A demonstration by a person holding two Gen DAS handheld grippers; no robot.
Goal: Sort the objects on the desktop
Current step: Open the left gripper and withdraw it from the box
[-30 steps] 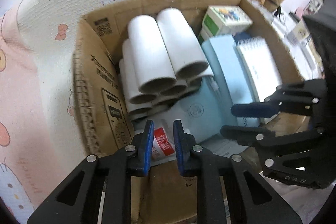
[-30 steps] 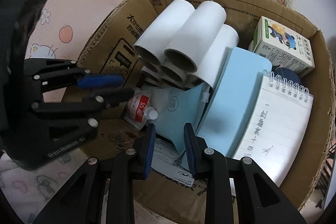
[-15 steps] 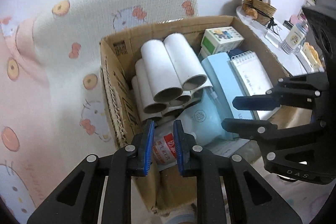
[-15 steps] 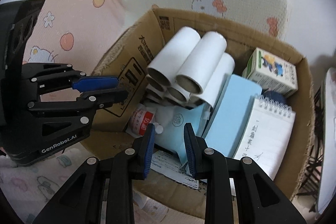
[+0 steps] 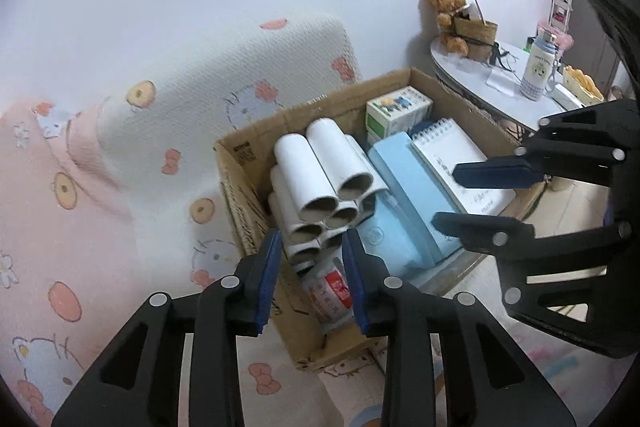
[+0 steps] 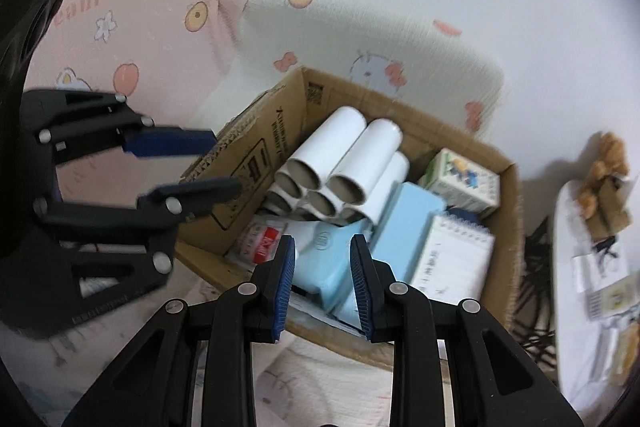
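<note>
An open cardboard box stands on printed bedding. It holds a bundle of white paper tubes, a light blue pack, a spiral notebook, a green and white carton and a red-labelled pouch. My left gripper hovers above the box's near corner; its jaws are opening and nothing is between them. My right gripper hangs over the box's near edge, its jaws a narrow gap apart and empty. Each gripper also shows in the other's view: right gripper, left gripper.
A cartoon-print pillow and pink bedding lie behind and left of the box. To the right stands a round white table with a teddy bear, a basket and a bottle. A white wall is behind.
Both grippers have lifted up and back from the box, which now looks smaller and farther. The left jaws have spread wider; the right jaws keep the same gap.
</note>
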